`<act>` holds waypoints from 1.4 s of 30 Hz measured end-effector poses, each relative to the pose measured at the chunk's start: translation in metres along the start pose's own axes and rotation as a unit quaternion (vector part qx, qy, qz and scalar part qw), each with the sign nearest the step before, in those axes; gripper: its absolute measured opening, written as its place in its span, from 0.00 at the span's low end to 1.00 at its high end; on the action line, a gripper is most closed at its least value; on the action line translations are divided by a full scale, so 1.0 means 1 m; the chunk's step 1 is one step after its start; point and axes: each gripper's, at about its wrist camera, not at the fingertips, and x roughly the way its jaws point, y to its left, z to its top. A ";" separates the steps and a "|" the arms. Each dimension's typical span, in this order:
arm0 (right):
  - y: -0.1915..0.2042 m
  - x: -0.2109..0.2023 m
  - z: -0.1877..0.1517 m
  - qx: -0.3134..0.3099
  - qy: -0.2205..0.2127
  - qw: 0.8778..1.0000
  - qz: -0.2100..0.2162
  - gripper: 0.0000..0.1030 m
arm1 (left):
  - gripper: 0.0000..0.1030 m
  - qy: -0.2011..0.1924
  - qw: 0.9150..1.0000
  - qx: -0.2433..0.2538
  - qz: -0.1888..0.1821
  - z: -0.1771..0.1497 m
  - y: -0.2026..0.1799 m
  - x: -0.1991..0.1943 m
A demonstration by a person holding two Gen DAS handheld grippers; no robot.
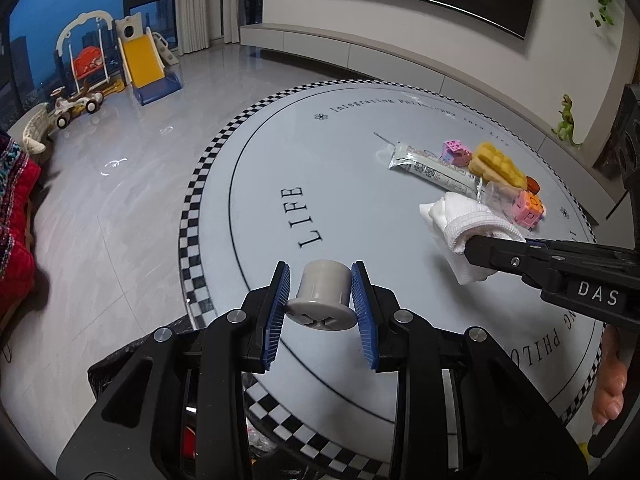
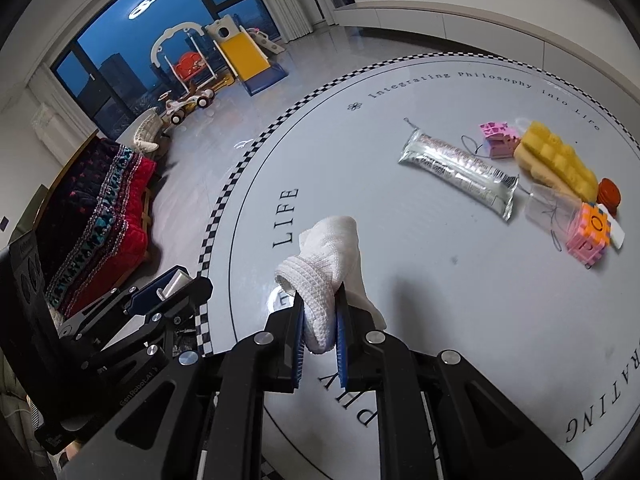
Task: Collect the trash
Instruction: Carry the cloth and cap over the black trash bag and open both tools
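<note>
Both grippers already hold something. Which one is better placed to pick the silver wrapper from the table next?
Neither yet, both are full. The right gripper, shut on the white sock, is nearer the silver wrapper than the left gripper, which holds the grey cap.

My left gripper points steeply down, its fingers clamped on a grey cap. My right gripper tilts likewise, fingers pinched tight on a white cloth.

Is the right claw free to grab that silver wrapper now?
Probably not yet: the right claw is shut on the white sock. The silver wrapper itself lies uncovered on the table.
</note>
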 end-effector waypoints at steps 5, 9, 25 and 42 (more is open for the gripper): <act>0.029 0.008 -0.022 -0.021 0.014 1.000 0.013 0.13 | 0.31 -0.005 1.000 -0.015 0.013 -0.027 0.017 -0.021; 0.058 0.014 -0.040 -0.042 0.025 0.998 0.028 0.13 | 0.31 -0.005 0.999 -0.030 0.025 -0.050 0.038 -0.035; 0.172 0.070 -0.123 -0.157 0.116 0.978 0.076 0.13 | 0.31 0.035 0.989 -0.115 0.091 -0.137 0.125 -0.058; 0.181 0.106 -0.145 -0.166 0.175 0.968 0.064 0.49 | 0.94 0.089 0.963 -0.199 0.157 -0.179 0.186 -0.057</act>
